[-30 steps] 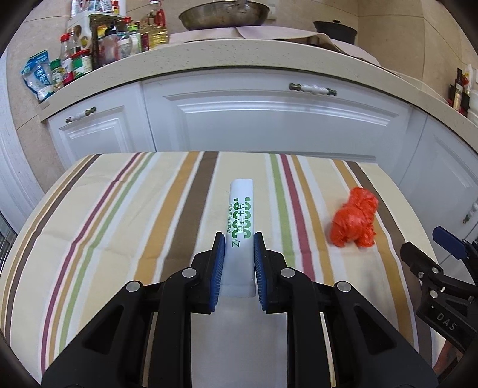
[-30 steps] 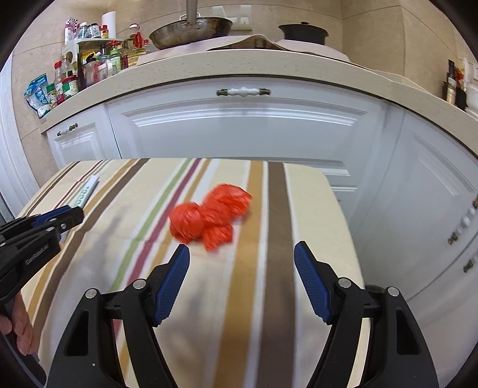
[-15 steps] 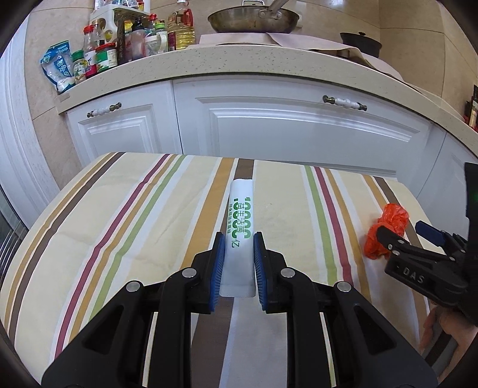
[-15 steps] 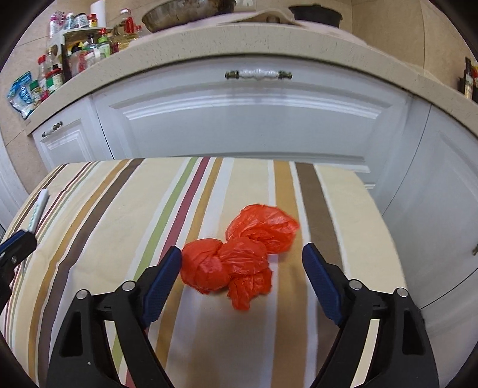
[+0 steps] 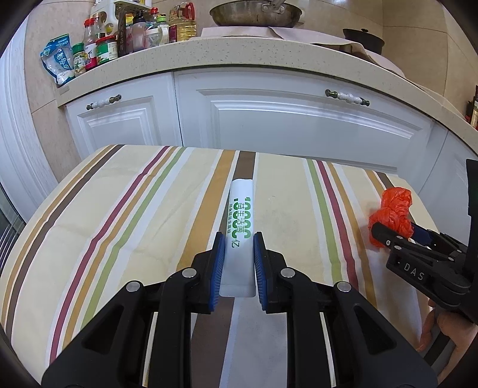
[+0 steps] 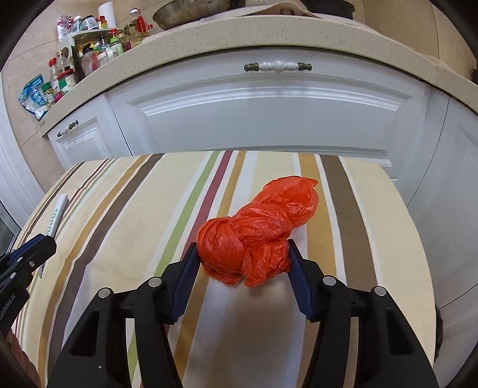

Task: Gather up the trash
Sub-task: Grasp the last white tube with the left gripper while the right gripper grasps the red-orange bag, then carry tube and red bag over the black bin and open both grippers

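My left gripper (image 5: 238,241) is shut on a white sachet with green print (image 5: 240,226), which sticks out forward over the striped tablecloth (image 5: 119,226). A crumpled orange plastic bag (image 6: 254,235) lies on the cloth. My right gripper (image 6: 242,249) has closed in around its near end, and both blue pads touch its sides. The bag also shows in the left wrist view (image 5: 391,213) at the far right, with the right gripper (image 5: 397,234) on it. The sachet (image 6: 56,213) and the left gripper (image 6: 35,244) show at the left edge of the right wrist view.
The table stands in front of white kitchen cabinets (image 5: 298,119) under a beige counter (image 5: 239,56). Bottles and jars (image 5: 113,35), a pan (image 5: 254,12) and a black pot (image 5: 363,35) stand on the counter. The table's right edge (image 6: 418,238) lies close to the bag.
My right gripper moved forward to the orange bag and narrowed its jaws from wide open until the pads touch it. The left gripper kept holding the sachet and drifted a little.
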`<state>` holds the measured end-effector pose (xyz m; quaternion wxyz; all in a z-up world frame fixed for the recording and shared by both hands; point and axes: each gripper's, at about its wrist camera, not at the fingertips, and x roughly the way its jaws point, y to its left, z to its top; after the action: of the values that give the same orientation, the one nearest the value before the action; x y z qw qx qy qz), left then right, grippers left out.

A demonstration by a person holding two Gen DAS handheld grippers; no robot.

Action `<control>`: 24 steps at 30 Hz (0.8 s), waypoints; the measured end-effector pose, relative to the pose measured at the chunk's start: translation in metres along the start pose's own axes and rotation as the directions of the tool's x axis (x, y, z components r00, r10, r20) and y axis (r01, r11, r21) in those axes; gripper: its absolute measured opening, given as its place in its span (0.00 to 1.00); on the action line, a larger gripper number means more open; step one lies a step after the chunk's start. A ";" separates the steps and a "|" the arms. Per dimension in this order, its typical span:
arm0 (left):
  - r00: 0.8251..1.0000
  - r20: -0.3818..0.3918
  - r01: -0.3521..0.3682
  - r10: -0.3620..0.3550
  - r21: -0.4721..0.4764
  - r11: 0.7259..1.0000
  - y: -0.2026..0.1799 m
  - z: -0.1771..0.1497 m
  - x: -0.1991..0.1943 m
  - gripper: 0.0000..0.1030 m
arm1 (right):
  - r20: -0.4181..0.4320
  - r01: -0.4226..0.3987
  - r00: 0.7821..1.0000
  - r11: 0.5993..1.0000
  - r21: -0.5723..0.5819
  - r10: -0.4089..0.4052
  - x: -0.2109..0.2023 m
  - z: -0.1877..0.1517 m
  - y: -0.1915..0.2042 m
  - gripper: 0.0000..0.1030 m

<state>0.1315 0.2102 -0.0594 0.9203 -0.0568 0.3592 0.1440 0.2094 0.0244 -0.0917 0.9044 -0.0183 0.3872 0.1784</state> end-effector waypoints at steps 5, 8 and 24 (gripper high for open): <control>1.000 0.007 0.009 -0.009 0.010 1.000 -0.007 -0.002 -0.006 0.19 | 0.023 0.008 1.000 1.000 -0.010 -0.008 -0.017 -0.008 -0.003 0.54; 1.000 0.008 0.016 -0.016 0.016 1.000 -0.011 -0.005 -0.010 0.19 | 0.037 0.017 0.999 1.000 -0.009 -0.017 -0.031 -0.015 -0.008 0.54; 0.992 0.042 0.111 -0.116 0.113 0.987 -0.071 -0.029 -0.064 0.19 | 0.116 0.139 0.983 0.989 0.040 -0.143 -0.119 -0.057 -0.059 0.54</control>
<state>0.0895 0.1223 -0.0370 0.9372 -0.0228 0.3403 0.0725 0.1140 -0.0777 -0.0538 0.9363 -0.0207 0.3335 0.1085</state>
